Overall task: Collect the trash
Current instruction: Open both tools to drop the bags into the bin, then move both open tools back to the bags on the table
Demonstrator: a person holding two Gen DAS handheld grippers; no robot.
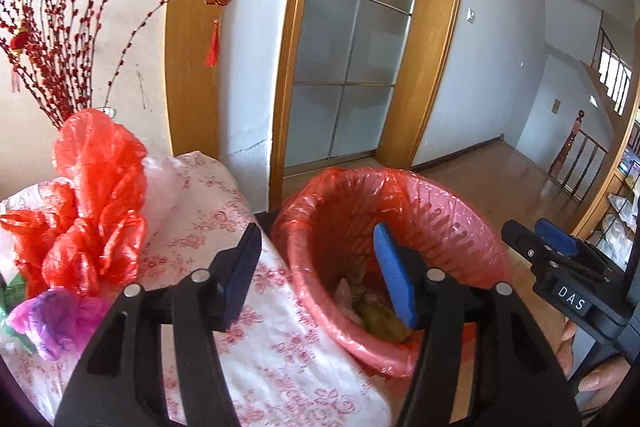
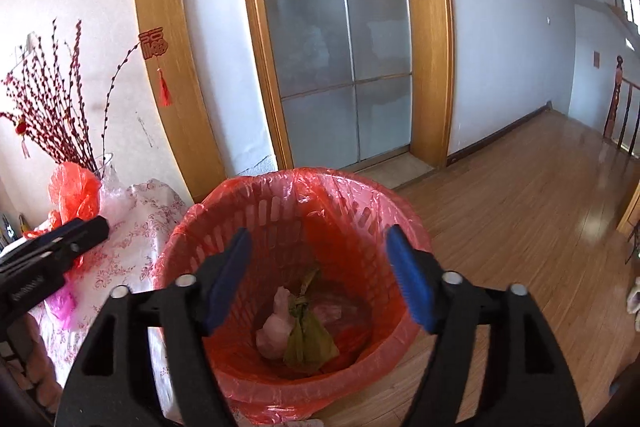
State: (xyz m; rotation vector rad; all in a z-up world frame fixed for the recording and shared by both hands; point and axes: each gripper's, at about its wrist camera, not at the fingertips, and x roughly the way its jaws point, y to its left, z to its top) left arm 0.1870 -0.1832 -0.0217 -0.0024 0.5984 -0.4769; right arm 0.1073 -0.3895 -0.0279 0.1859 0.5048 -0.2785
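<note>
A pink basket bin (image 1: 460,223) (image 2: 276,211) lined with a red plastic bag stands on the wooden floor beside a cloth-covered table. Inside lie a green leaf-wrapped bundle (image 2: 306,339) (image 1: 380,323) and a crumpled pale pink piece (image 2: 276,327). My right gripper (image 2: 322,275) is open and empty, hovering over the bin's mouth. My left gripper (image 1: 320,275) is open and empty, over the gap between the table edge and the bin's left rim. The right gripper also shows at the right of the left wrist view (image 1: 556,247).
The table with a floral cloth (image 1: 256,343) (image 2: 132,235) carries a crumpled red plastic bag (image 1: 96,203) (image 2: 74,191) and purple plastic (image 1: 56,319). A vase of red branches (image 1: 52,39) stands behind. A frosted glass door (image 2: 340,39) and stair railing (image 1: 580,155) are beyond.
</note>
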